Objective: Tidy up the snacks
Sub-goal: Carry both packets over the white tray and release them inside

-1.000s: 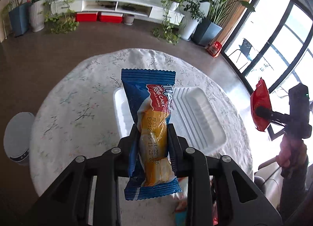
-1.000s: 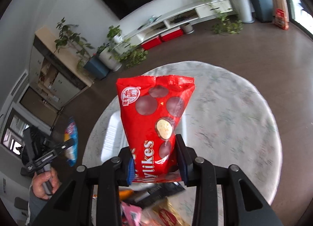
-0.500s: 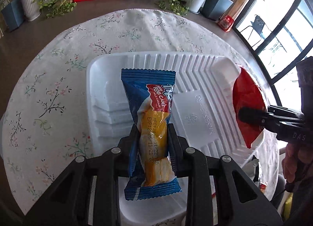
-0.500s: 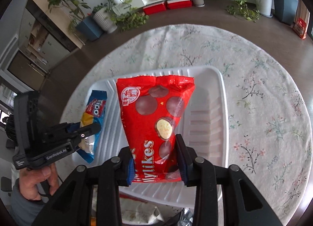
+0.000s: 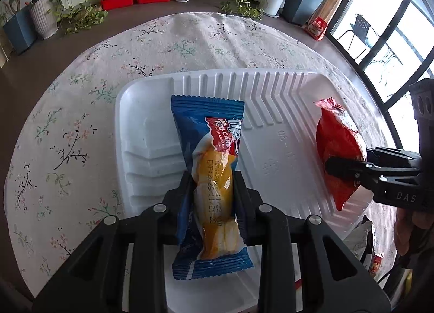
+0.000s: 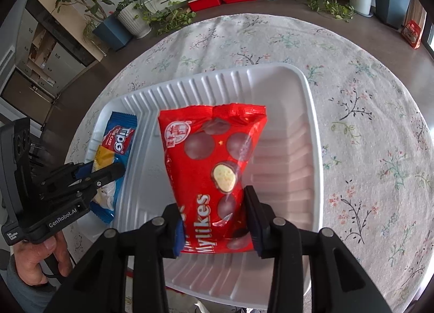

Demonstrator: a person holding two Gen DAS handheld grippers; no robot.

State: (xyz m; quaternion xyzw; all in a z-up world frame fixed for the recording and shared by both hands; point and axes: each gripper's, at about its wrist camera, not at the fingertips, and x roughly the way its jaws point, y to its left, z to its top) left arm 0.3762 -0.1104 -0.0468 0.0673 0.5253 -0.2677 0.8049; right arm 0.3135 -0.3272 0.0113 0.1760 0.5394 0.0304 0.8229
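Observation:
My left gripper point(image 5: 213, 188) is shut on a blue Tipo roll cake packet point(image 5: 210, 155) and holds it low over the left part of a white ribbed plastic tray point(image 5: 274, 96). My right gripper point(image 6: 214, 204) is shut on a red Mylikes chocolate bag point(image 6: 214, 158) and holds it over the tray's right part point(image 6: 287, 172). The red bag shows in the left wrist view point(image 5: 336, 144), the blue packet in the right wrist view point(image 6: 115, 150). I cannot tell whether either packet touches the tray.
The tray lies on a round table with a floral cloth point(image 5: 81, 128). Loose snack packets point(image 5: 371, 245) lie at the near table edge beside the tray. Potted plants point(image 6: 130, 17) and a low white shelf stand beyond.
Both grippers have come down and forward from high above the table to just over the tray, each still holding its packet. The tray now fills both views.

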